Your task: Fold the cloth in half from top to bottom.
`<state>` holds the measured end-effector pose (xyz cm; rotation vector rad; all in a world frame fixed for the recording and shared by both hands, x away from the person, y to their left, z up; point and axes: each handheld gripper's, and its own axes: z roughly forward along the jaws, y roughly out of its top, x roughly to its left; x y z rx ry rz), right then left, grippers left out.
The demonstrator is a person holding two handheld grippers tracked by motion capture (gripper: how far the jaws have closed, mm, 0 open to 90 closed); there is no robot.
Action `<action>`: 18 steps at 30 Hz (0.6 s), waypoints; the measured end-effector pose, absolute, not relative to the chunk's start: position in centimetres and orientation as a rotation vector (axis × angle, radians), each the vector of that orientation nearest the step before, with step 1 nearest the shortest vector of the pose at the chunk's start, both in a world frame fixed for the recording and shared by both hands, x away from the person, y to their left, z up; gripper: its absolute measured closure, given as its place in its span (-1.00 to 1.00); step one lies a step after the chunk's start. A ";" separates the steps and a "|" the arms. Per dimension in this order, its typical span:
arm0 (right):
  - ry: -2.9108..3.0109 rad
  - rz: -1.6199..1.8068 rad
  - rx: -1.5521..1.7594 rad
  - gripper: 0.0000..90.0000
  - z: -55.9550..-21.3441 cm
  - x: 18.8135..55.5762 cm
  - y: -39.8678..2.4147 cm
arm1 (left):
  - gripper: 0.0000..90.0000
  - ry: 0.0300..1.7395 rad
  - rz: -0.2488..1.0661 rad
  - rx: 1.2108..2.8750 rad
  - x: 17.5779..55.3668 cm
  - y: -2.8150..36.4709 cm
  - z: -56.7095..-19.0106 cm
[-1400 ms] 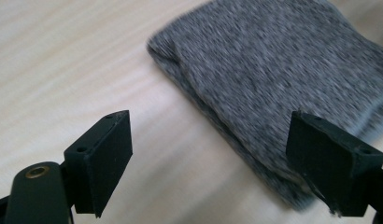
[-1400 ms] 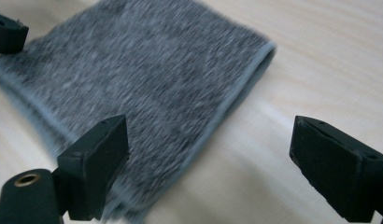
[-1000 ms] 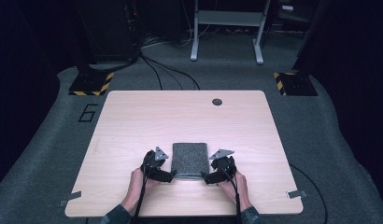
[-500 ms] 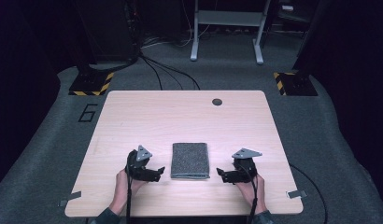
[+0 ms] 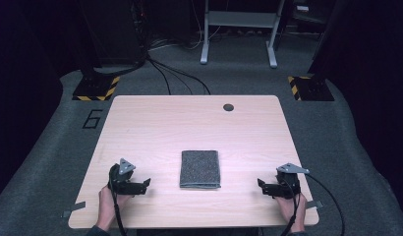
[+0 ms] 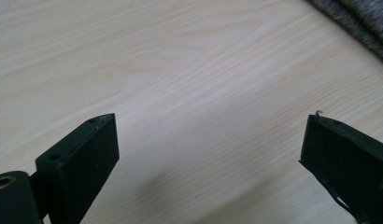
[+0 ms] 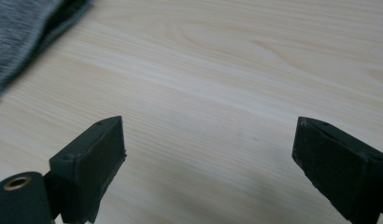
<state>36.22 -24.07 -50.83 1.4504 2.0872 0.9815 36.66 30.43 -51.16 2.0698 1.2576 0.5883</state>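
Grey folded cloth [image 5: 200,169] flat on the pale wood tabletop [image 5: 165,128], near the front edge, about midway between both grippers and touching neither. Left gripper [image 5: 146,184] low over the wood, well to the left of the cloth, fingers [image 6: 82,161] spread wide with nothing between them. Right gripper [image 5: 261,185] near the right front corner, fingers [image 7: 89,163] also spread wide and empty. Cloth edge visible at a top corner of each gripper view. Small dark round hole [image 5: 228,107] near the far tabletop edge.
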 end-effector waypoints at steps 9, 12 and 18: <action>2.018 0.934 1.554 -0.81 -52.6 36.4 -27.5 | -0.94 1.355 0.576 2.017 36.9 33.3 -52.9; 2.009 0.928 1.550 -0.83 -52.6 36.4 -27.7 | -0.94 1.354 0.592 1.991 36.8 33.4 -53.1; 2.006 0.876 1.507 -0.83 -52.9 36.5 -27.2 | -0.95 1.348 0.578 2.004 36.7 33.6 -53.1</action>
